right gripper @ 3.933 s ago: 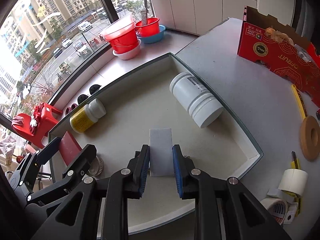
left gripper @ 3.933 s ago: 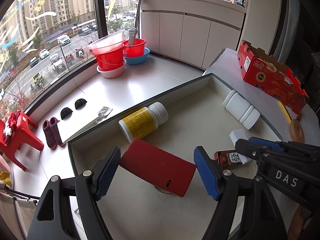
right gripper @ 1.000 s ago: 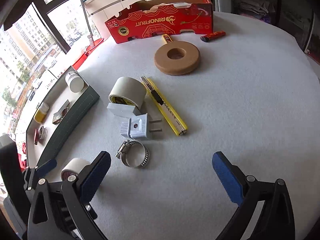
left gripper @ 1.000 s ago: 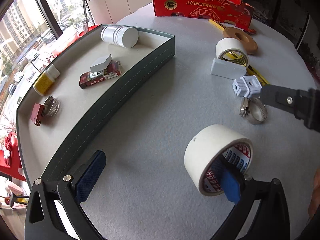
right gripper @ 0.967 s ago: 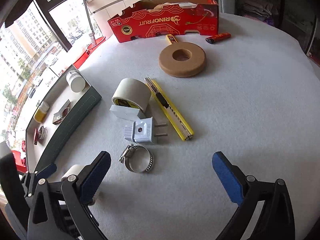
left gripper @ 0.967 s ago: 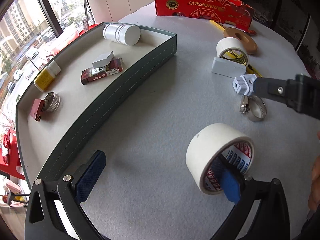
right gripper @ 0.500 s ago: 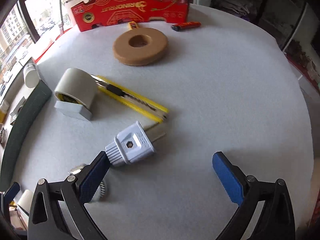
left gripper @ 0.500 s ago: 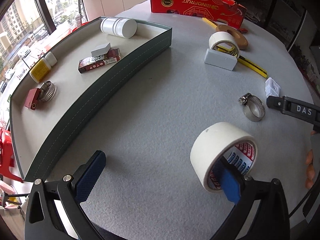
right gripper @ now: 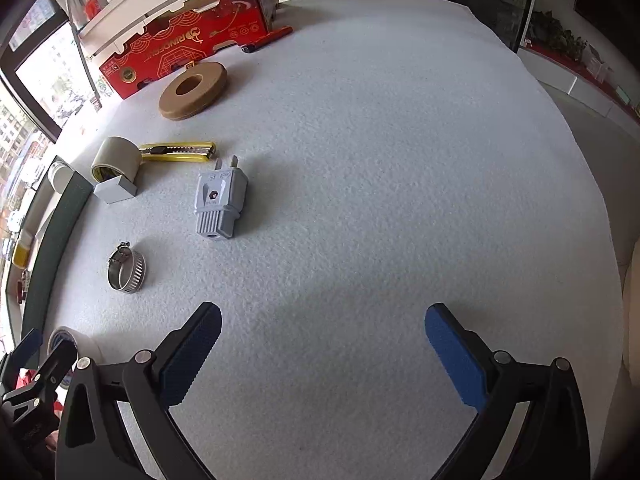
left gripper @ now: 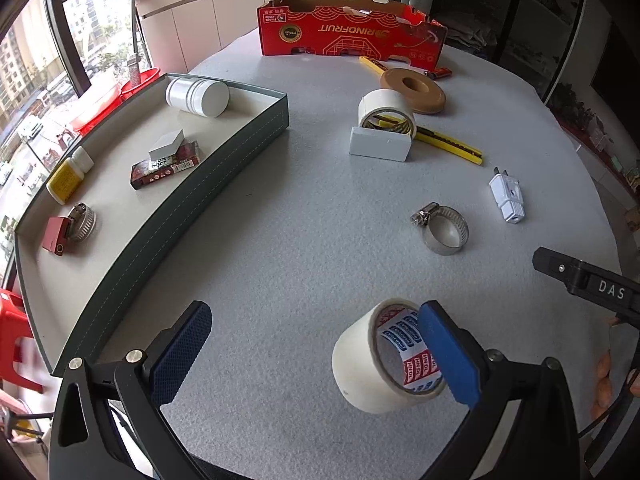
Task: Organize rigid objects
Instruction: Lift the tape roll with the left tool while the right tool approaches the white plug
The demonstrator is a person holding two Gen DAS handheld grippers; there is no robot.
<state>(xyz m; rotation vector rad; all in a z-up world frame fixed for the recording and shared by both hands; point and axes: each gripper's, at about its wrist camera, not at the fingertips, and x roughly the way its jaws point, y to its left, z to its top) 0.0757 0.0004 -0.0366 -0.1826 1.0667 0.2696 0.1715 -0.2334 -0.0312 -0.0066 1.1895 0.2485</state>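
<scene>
A white tape roll (left gripper: 360, 368) with a red-printed core sits at my left gripper (left gripper: 314, 356). The gripper is wide open, and its right fingertip (left gripper: 448, 356) pokes into the roll's core. A white plug (right gripper: 219, 200) lies flat on the grey table, well ahead and to the left of my right gripper (right gripper: 324, 356), which is open and holds nothing. A steel hose clamp (right gripper: 126, 268) lies left of the plug. The curved green tray (left gripper: 200, 184) holds a white jar (left gripper: 198, 97), a small white block (left gripper: 166, 144), a red pack (left gripper: 164, 166) and a yellow bottle (left gripper: 68, 176).
Further back lie a second tape roll (left gripper: 386, 110), a white block (left gripper: 380, 146), a yellow knife (left gripper: 448, 142), a brown ring (left gripper: 412, 88) and a red cardboard box (left gripper: 352, 36). The table edge curves close on the right. A person's fingers (left gripper: 604, 384) show there.
The right gripper has drawn back from the plug, which now lies farther ahead and is turned prongs away. The left gripper has swung with the tape roll still on its right finger.
</scene>
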